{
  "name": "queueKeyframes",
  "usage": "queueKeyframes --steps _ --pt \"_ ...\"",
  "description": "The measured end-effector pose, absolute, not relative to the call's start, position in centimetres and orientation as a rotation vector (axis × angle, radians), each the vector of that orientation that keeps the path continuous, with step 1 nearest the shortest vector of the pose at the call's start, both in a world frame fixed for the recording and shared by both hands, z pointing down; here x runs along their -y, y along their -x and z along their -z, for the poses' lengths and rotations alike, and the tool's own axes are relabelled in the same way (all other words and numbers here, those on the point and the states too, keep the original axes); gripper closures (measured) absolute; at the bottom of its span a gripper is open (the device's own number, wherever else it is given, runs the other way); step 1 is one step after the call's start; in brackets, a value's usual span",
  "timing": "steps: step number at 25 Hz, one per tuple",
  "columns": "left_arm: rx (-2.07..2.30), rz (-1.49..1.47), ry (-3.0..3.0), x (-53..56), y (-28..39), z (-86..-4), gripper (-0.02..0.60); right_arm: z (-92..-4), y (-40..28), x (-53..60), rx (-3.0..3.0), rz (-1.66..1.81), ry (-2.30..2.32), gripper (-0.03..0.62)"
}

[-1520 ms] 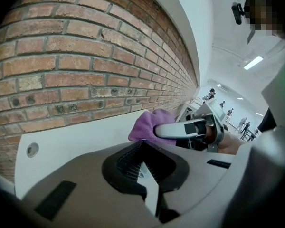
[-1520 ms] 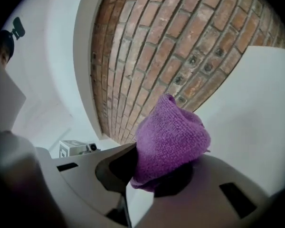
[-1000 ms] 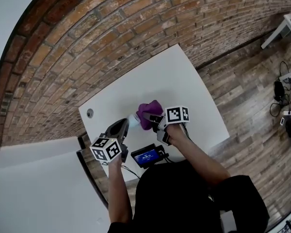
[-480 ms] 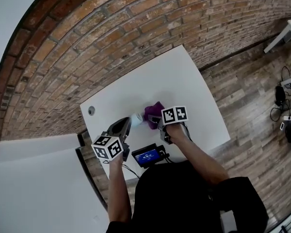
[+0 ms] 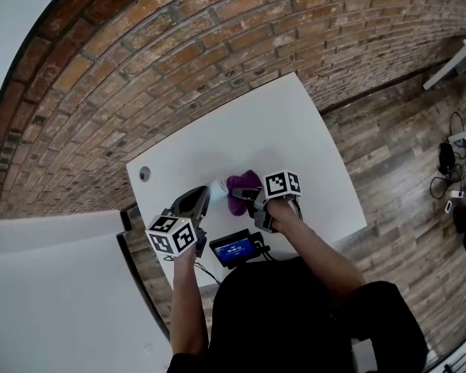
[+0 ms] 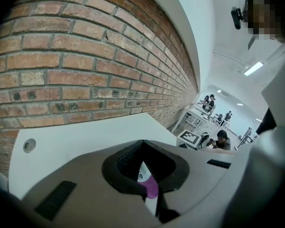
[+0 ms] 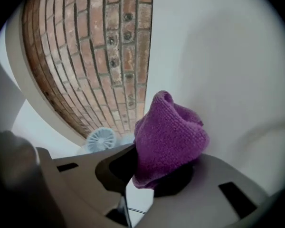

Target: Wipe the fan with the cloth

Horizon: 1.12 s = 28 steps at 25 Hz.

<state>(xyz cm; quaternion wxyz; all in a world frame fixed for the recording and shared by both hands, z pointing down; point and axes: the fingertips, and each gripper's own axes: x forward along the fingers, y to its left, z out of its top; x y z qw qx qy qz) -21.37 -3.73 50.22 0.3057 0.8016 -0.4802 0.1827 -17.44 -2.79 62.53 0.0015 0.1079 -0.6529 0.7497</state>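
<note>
Fan [image 7: 100, 139] clamped in shut left tongs [image 5: 203, 199], just beside purple cloth [image 7: 168, 137] pinched in right tongs [image 5: 251, 196].

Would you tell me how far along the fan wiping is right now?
Done: the right gripper is shut on the purple cloth, and the left gripper appears shut on the small fan. In hand: the cloth sits beside the fan; contact is unclear. Left: wiping it; how much is already wiped cannot be judged.
</note>
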Motion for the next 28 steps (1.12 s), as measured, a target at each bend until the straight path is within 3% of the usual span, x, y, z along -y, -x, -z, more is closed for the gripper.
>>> queueKeyframes --steps 5,11,17,24,28 --pt "1.267 -0.475 -2.12 3.5 21.3 -50.3 0.575 -65.7 16.5 3.6 2.067 -2.057 -0.487 0.531" --pt "1.276 -0.463 -2.116 3.6 21.5 -50.3 0.575 -57.5 18.0 9.8 2.392 -2.144 -0.369 0.531" --pt "1.279 -0.465 -2.116 3.6 21.4 -50.2 0.575 -60.9 20.0 7.7 2.255 -2.087 -0.314 0.531" --pt "1.278 -0.459 -2.117 3.6 21.4 -50.3 0.575 -66.7 18.1 6.2 2.168 -1.642 -0.454 0.531" --pt "1.275 -0.456 -2.116 3.6 21.4 -50.2 0.575 -64.1 16.8 7.5 2.26 -1.418 -0.526 0.531"
